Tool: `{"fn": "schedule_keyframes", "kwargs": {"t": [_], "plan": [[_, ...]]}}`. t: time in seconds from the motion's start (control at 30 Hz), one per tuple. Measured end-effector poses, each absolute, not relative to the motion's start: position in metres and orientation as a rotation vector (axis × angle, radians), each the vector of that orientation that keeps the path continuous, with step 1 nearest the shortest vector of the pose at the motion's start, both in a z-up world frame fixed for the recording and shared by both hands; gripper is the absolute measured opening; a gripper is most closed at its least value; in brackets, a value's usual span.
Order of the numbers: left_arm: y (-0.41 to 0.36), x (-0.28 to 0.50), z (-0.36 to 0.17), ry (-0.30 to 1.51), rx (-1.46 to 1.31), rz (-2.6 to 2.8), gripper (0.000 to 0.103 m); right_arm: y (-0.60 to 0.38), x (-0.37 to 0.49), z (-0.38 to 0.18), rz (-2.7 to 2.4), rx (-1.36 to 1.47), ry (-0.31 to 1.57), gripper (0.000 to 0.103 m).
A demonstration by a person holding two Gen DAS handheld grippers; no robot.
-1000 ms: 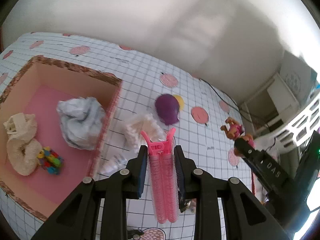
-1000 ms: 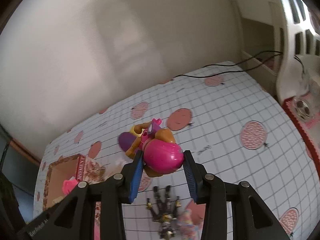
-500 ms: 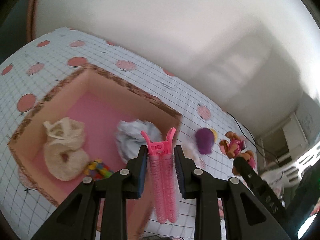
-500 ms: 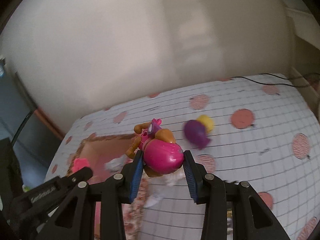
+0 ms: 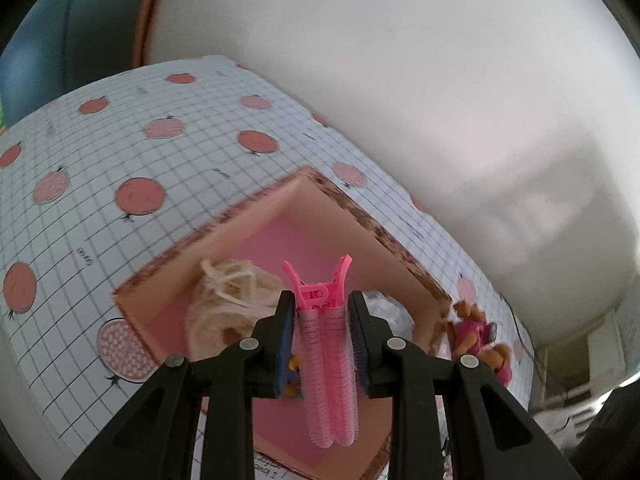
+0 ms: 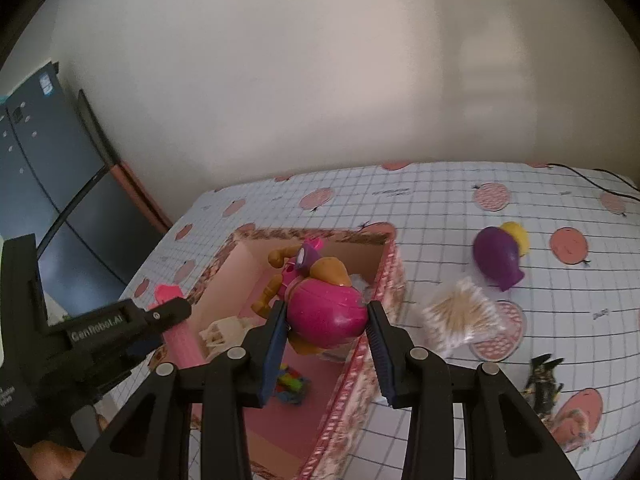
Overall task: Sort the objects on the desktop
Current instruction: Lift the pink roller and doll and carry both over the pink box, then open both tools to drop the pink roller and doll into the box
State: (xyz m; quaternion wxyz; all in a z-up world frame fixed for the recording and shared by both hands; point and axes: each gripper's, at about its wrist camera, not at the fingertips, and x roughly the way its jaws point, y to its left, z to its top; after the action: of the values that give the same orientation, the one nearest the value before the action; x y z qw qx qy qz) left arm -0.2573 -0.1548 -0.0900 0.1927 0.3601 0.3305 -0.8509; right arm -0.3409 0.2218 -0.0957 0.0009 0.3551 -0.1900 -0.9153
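Pink hair clip (image 5: 328, 364) sits clamped in the left gripper (image 5: 322, 344) above the open box (image 5: 256, 208); the right gripper (image 6: 326, 334) pinches a pink toy dog (image 6: 324, 308) over that box.

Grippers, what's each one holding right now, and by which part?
Left gripper pinches the pink hair clip across its roller body. Right gripper clamps the toy dog by its round pink body.

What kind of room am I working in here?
Most likely a room in a home: a table under a grid-and-fruit print cloth, a floral-edged cardboard box holding small items, toys such as a purple toy, and a plain wall.
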Motion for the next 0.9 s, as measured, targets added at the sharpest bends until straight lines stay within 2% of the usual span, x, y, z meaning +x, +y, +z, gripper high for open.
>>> {"fn": "schedule_keyframes", "kwargs": {"t": [0.9], "plan": [[-0.17, -0.247, -0.1, 0.985, 1.008, -2.298, 0.028, 0.198, -0.35, -0.104, -2.806, 1.177, -0.517, 0.042]]}}
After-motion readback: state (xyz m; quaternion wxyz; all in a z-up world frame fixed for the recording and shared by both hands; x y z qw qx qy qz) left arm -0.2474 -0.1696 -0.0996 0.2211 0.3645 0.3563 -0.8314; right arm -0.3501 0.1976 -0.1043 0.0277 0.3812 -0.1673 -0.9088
